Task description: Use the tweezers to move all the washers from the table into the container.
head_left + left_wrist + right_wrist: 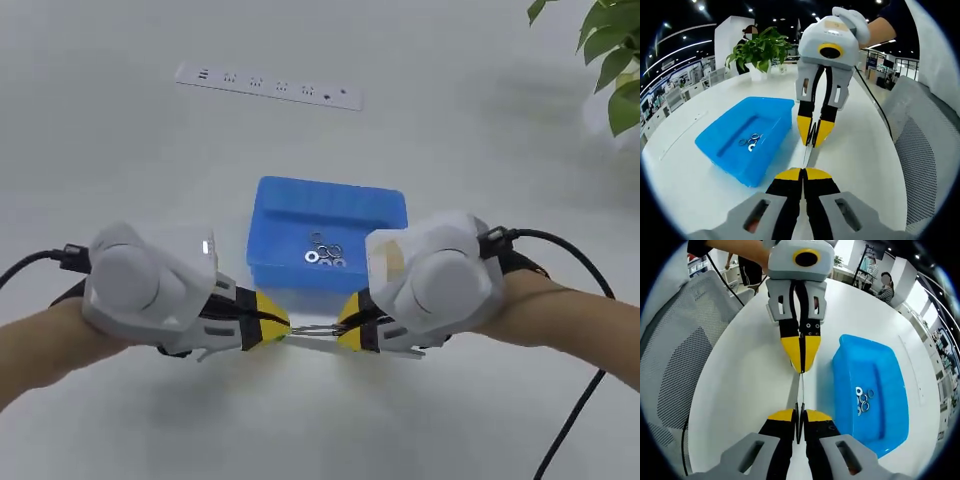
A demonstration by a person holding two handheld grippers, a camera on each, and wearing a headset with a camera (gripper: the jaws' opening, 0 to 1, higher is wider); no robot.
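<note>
A blue container (290,215) stands on the white table just beyond both grippers, with several metal washers (325,252) lying inside it. The grippers face each other tip to tip in front of it. Thin metal tweezers (315,330) span the short gap between them. My left gripper (278,325) is shut on one end and my right gripper (350,325) is shut on the other. In the left gripper view the tweezers (807,155) run from my jaws to the right gripper (815,136), with the washers (750,141) in the container (765,117). The right gripper view shows tweezers (801,390), left gripper (801,366), washers (862,400).
A white power strip (268,86) lies at the far side of the table. Plant leaves (610,50) hang in at the top right. Black cables (585,290) trail from both grippers. A grey mesh chair (930,150) stands beside the table.
</note>
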